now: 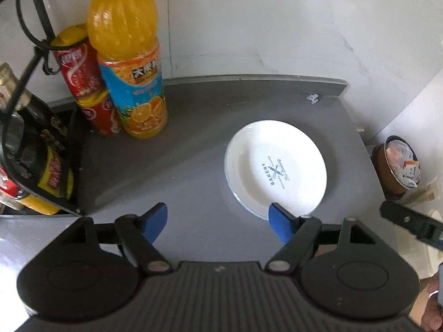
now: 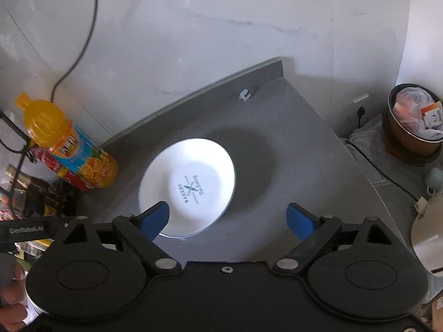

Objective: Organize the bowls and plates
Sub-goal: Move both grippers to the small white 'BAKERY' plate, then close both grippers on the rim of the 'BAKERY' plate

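White plate (image 1: 275,166) laid flat and face up on grey counter (image 1: 180,166), printed logo tilted diagonally, orange juice bottle (image 1: 127,58) stood far left, left gripper (image 1: 218,221) and right gripper (image 2: 232,218) spread wide, nothing held, one blue fingertip (image 1: 279,221) of each overlapped with plate's near rim.

Home kitchen corner: grey bench (image 1: 193,166) against white wall, juice bottle (image 1: 130,63) beside red drink cans (image 1: 83,74), snack-filled rack (image 1: 41,166), printed plate (image 1: 274,166), full waste bin (image 2: 415,121) on floor.
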